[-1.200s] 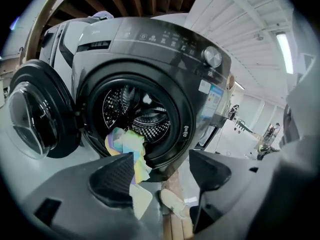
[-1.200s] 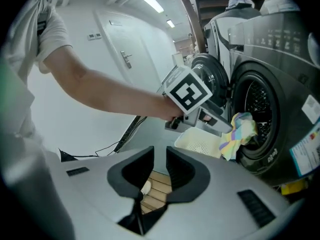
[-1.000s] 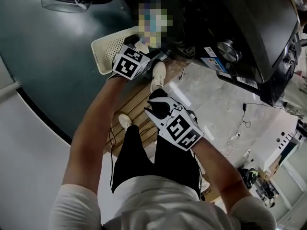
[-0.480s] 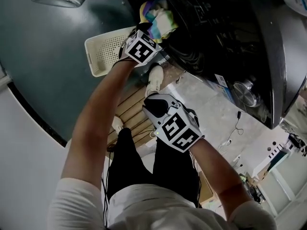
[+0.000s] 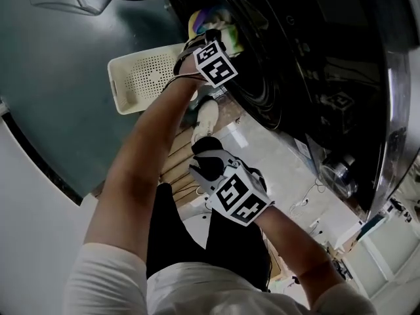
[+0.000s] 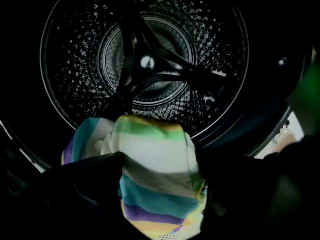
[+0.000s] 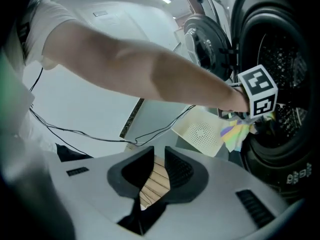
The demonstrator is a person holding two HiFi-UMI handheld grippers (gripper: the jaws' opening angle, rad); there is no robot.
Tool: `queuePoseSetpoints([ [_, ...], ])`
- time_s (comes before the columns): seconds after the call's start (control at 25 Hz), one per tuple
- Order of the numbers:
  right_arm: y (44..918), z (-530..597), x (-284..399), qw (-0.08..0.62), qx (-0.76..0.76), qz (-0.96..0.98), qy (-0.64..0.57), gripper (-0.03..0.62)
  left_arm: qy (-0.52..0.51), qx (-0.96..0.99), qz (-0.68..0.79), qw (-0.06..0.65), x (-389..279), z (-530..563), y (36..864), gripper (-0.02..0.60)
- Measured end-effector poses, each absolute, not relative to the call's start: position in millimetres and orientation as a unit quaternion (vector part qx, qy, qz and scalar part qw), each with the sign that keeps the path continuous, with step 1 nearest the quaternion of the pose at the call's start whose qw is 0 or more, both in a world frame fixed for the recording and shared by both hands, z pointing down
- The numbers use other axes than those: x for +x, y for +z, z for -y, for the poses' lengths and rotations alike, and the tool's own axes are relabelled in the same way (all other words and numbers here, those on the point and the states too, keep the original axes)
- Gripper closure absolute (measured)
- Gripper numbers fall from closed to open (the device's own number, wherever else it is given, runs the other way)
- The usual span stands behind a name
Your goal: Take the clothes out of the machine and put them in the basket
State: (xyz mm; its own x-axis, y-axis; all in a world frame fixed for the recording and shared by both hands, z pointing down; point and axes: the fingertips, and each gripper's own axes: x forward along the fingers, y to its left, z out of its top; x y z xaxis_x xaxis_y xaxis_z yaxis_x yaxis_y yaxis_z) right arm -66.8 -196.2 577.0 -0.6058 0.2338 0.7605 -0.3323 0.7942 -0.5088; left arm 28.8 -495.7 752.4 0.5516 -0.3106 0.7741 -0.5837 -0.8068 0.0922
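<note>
The cloth is striped in green, white, blue, purple and yellow. It sits between the jaws of the left gripper. Part of it flops over the jaw on the left. These jaws stand wide and have just been opening. I cannot see the pads squeezing the cloth. In the right gripper view the cloth hangs under this gripper's marker cube, right at the machine's round mouth.

Straight ahead of the left gripper is the drum. It is shiny, dotted with little holes, and dark inside. No other clothes show in it.

The basket is pale, with small holes in its bottom. It is just to the left of the left gripper in the head view, and lower down. It is near the cloth but not touching it.

The right gripper is well back from the left one, close to the person's legs. Its jaws are only a little apart, and nothing is between them. Through the gap you can see wooden slats on the floor. The person's left arm stretches across above this gripper towards the machine. A thin black cable lies to its left.
</note>
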Motion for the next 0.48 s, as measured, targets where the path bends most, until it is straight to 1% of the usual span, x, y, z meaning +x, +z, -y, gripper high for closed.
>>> queuePoseSetpoints([
  [0.2, 588.6, 194.8, -57.6, 0.448, 0.032, 0.832, 0.327, 0.528, 0.443, 0.847, 0.253, 0.150, 33.3, 509.2, 777.4, 0.112],
  [0.36, 588.7, 196.7, -63.2, 0.445, 0.036, 0.833, 0.327, 0.528, 0.417, 0.851, 0.267, 0.173, 34.0, 515.9, 784.0, 0.115],
  [0.4, 588.2, 197.1, -64.8, 0.449, 0.034, 0.832, 0.324, 0.528, 0.418, 0.850, 0.274, 0.167, 32.2, 517.7, 785.7, 0.124],
  [0.48, 589.8, 197.2, -66.0, 0.454, 0.032, 0.832, 0.317, 0.528, 0.425, 0.843, 0.290, 0.157, 29.4, 521.5, 788.6, 0.211],
])
